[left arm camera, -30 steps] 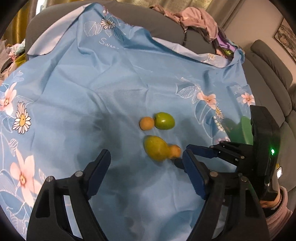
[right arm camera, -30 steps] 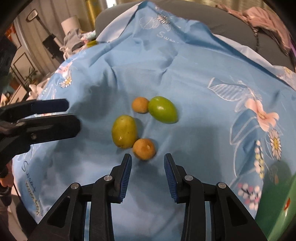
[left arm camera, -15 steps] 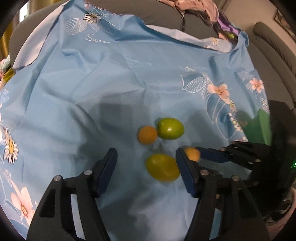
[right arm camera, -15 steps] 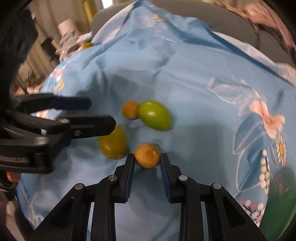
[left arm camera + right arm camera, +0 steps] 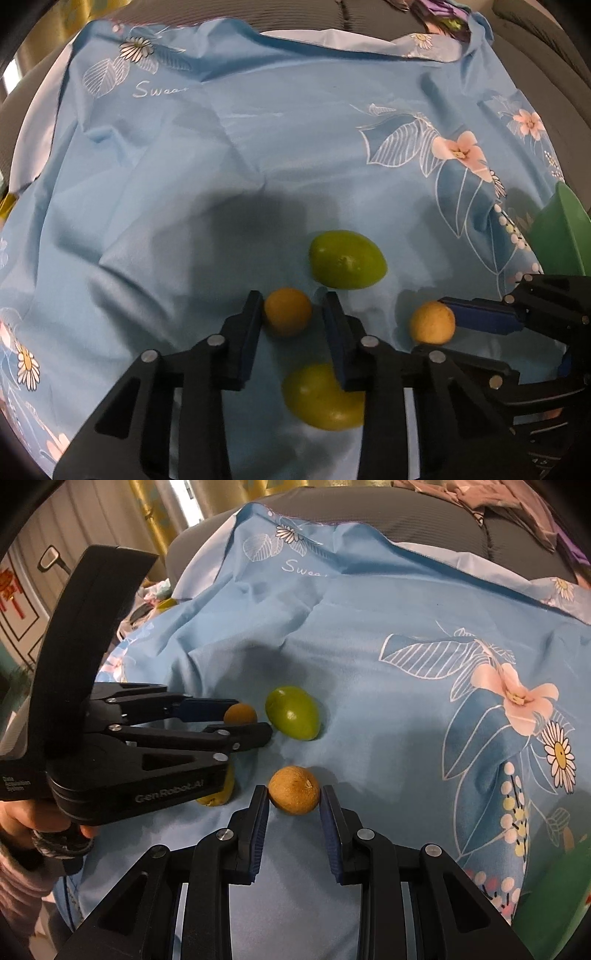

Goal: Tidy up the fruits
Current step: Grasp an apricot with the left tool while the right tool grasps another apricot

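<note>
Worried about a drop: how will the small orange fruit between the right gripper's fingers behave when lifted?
The small orange fruit is round, so it would probably roll if it slipped from the right gripper. Its matte, rough-looking skin likely grips well. The wrinkled blue cloth beneath should slow any roll.

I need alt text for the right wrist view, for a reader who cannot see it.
The right gripper is shut on a small orange fruit on a blue floral cloth. Beside it, the left gripper is closing around another orange fruit, near a green fruit.
</note>
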The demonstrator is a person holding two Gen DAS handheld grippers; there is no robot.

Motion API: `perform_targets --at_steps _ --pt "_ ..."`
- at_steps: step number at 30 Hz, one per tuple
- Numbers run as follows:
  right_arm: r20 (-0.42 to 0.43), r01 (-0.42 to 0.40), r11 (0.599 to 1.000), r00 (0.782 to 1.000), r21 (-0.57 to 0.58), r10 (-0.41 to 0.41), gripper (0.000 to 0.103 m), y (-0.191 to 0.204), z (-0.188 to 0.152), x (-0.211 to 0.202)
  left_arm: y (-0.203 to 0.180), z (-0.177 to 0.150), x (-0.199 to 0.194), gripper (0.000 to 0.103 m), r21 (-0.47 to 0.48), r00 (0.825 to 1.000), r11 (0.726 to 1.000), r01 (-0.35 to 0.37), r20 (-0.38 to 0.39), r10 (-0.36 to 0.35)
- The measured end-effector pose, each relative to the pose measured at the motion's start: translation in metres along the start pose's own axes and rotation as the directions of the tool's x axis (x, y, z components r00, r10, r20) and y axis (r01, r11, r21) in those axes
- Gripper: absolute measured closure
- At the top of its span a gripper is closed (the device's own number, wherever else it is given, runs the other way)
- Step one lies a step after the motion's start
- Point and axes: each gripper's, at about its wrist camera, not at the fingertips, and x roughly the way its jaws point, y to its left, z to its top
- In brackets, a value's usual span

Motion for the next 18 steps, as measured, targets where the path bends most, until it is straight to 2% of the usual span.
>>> perform_targets --at_steps 1,7,18 --pt "0.003 -0.003 1.000 1.000 0.001 0.003 0.073 0.000 0.000 0.000 -0.002 0.000 0.001 0.077 0.012 1.000 1.000 -0.014 0.002 0.014" --pt "0.012 -0.013 1.000 1.000 0.016 0.013 0.073 -0.004 -0.004 -0.004 0.001 -0.003 -0.005 0.077 -0.014 1.000 1.000 -0.015 0.011 0.016" --pt "0.046 -0.034 0.999 0.998 0.015 0.033 0.073 0.007 -0.016 -0.032 -0.019 -0.034 -0.076 0.077 -0.043 0.994 0.999 -0.004 0.110 0.008"
